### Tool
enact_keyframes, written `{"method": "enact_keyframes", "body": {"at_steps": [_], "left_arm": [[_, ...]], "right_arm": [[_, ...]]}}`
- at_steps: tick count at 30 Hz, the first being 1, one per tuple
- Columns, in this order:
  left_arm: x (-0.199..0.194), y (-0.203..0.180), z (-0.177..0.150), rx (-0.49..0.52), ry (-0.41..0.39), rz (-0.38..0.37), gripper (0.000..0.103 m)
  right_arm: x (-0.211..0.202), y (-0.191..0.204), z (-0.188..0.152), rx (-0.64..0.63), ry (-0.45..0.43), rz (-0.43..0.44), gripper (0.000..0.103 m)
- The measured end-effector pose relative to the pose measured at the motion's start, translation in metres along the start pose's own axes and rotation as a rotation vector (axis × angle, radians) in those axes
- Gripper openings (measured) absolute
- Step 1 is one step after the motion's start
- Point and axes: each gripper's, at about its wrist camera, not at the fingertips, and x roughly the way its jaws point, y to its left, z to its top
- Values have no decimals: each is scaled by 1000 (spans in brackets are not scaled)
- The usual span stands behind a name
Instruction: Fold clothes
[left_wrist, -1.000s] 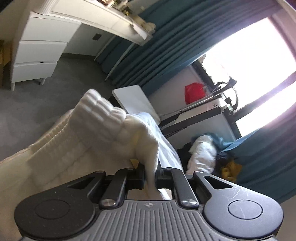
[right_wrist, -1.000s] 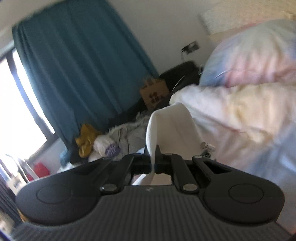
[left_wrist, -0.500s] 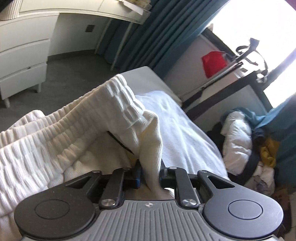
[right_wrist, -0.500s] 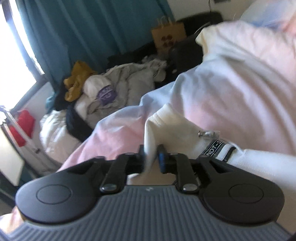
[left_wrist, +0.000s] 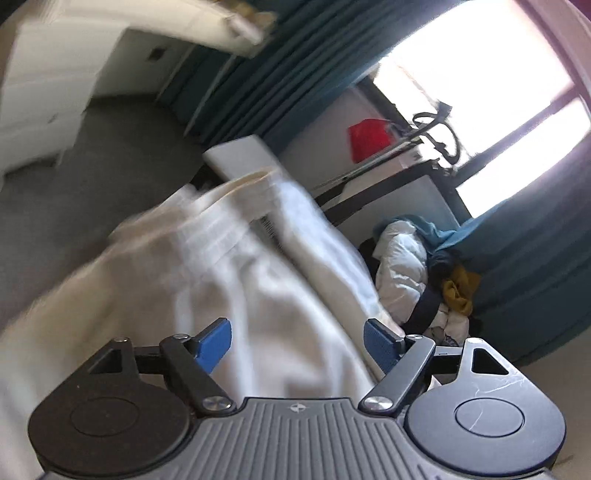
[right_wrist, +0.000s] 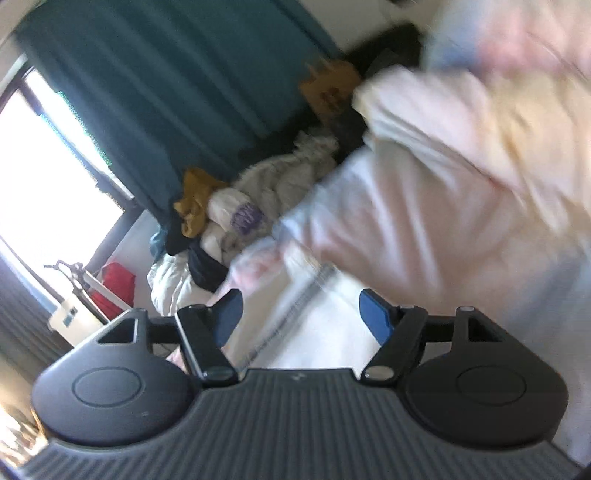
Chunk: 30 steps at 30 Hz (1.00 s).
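Right in front of us, our left gripper (left_wrist: 297, 341) and our right gripper (right_wrist: 301, 314) are both opening wide, their blue pads off the white clothes (left_wrist: 229, 280). Those clothes lie blurry under both, on the pale bed cover (right_wrist: 436, 206). Farther back we see a laundry pile (left_wrist: 424, 273) by the blue curtain (right_wrist: 155, 81).

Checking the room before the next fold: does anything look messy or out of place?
Yes: a heap of clothes lies jumbled by the teal curtain, unfolded. The white garment lies rumpled on the bed between the left gripper's opening jaws.
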Motion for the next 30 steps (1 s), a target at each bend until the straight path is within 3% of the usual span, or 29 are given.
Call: {"method": "enact_keyframes", "body": {"at_steps": [4, 9, 12, 15, 17, 19, 21, 24, 27, 30], "left_arm": [[-8, 47, -19, -152, 74, -2, 81], [31, 74, -24, -278, 92, -31, 77], [58, 74, -17, -288, 69, -55, 74], [79, 70, -6, -275, 28, -59, 64], [94, 66, 1, -275, 8, -33, 55], [101, 58, 6, -257, -11, -18, 33], [98, 49, 11, -204, -42, -13, 18], [82, 35, 15, -161, -62, 1, 13], [53, 30, 20, -168, -86, -53, 11], [16, 27, 18, -138, -102, -69, 11]], "right_arm": [[-1, -32, -30, 159, 109, 6, 73], [26, -41, -55, 243, 153, 44, 73], [48, -41, -58, 270, 156, 93, 73], [70, -34, -53, 219, 149, 65, 72], [82, -32, -50, 191, 151, 4, 62], [84, -26, -49, 162, 127, -32, 41], [83, -18, -48, 124, 97, -58, 29], [69, 2, -45, 66, 28, -47, 18], [39, 16, -38, 68, -39, 2, 17], [7, 19, -33, 77, -48, 32, 16]]}}
